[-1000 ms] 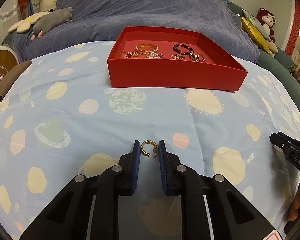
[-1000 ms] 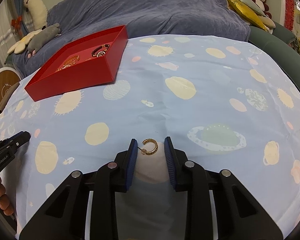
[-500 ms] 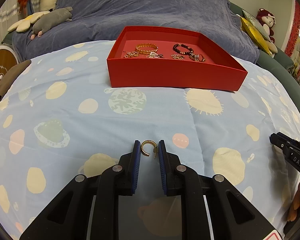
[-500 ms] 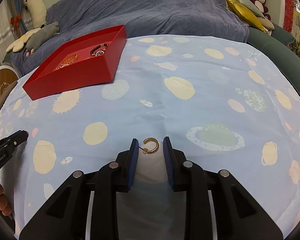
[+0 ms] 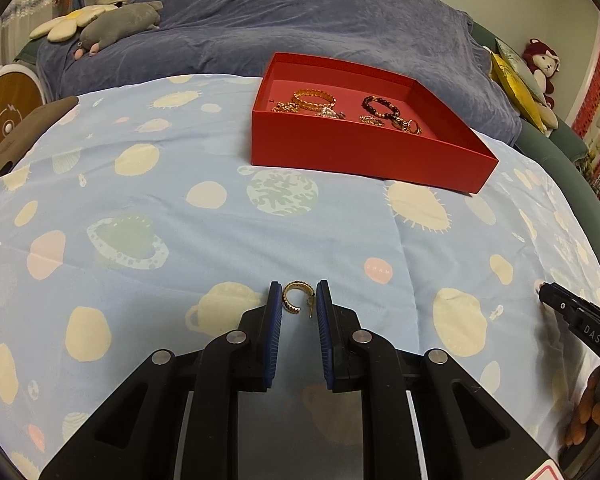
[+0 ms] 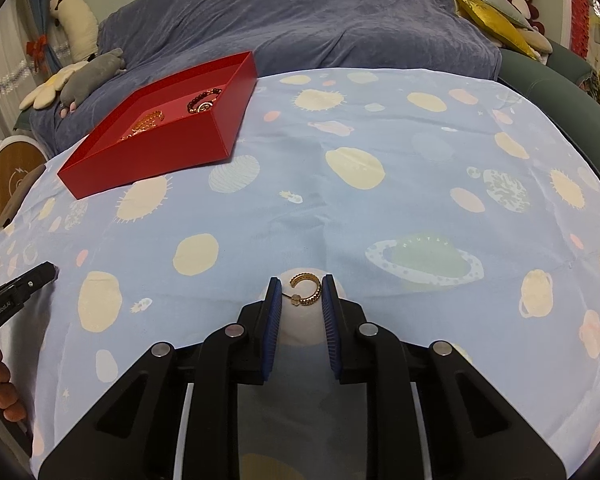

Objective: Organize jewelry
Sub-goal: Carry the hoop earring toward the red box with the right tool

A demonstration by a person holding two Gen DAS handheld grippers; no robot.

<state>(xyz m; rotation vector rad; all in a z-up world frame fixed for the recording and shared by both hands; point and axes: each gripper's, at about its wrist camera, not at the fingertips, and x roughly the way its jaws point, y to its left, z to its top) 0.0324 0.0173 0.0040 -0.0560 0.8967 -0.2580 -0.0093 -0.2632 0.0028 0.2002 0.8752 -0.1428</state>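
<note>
A gold hoop earring [image 5: 297, 298] sits between the blue pads of my left gripper [image 5: 298, 300], which is shut on it just above the cloth. A second gold hoop earring [image 6: 306, 290] is gripped between the pads of my right gripper [image 6: 301, 294], also low over the cloth. The red jewelry box [image 5: 364, 152] stands ahead of the left gripper, holding gold bangles, chains and a dark bead bracelet [image 5: 381, 106]. In the right wrist view the box [image 6: 156, 156] lies far to the left. Each gripper's tip shows at the edge of the other's view.
A light blue cloth with planet prints [image 5: 140, 220] covers the table. A blue-covered sofa [image 5: 300, 20] with plush toys [image 5: 116, 26] stands behind. A round wooden disc [image 5: 4, 120] and a brown flat object [image 5: 28, 136] lie at the left edge.
Both grippers have narrowed onto their earrings. The left gripper has shifted left, so the red box sits further right in its view.
</note>
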